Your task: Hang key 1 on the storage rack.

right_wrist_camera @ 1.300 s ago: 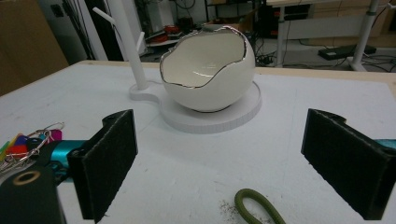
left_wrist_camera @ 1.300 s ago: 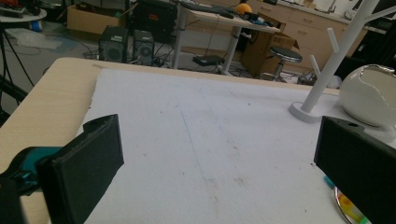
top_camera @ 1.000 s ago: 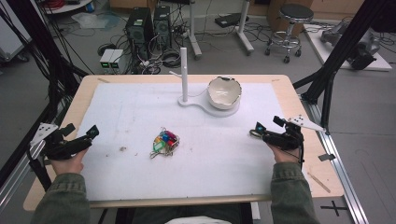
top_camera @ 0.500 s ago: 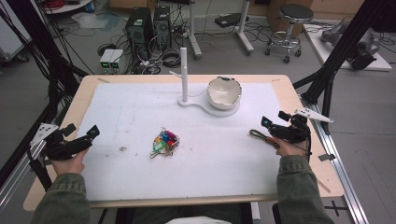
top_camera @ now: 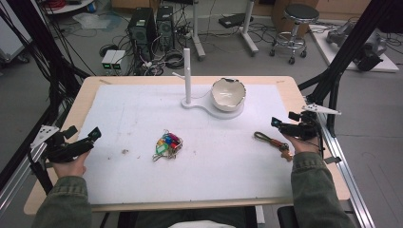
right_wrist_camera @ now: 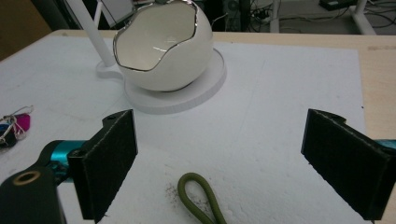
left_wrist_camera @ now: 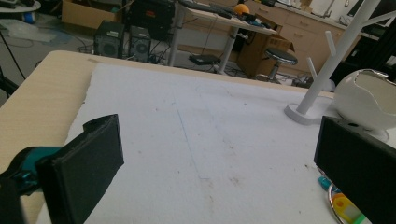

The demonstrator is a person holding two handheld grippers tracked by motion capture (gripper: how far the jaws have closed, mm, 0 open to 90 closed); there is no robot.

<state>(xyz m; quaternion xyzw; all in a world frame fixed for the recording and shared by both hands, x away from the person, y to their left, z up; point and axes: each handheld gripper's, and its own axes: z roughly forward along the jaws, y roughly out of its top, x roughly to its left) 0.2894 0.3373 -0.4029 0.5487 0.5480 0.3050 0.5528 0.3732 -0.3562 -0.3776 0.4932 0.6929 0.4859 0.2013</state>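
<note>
A bunch of coloured keys lies mid-mat. An olive-green cord loop lies on the mat just in front of my right gripper. In the right gripper view the gripper is open, and the end of the cord loop lies below and between the jaws, untouched. The white egg-shaped bowl stands beyond. My left gripper rests at the mat's left edge. In the left gripper view it is open with nothing between the pads, and the keys peek in by its right jaw.
The egg-shaped bowl sits on a white stand with an upright post at the back of the white mat. Black frame bars rise at the right table edge. Stools and computers stand on the floor beyond.
My right gripper has drawn back toward the right edge and lifted slightly, uncovering the green cord on the mat. The left gripper has stayed where it was.
</note>
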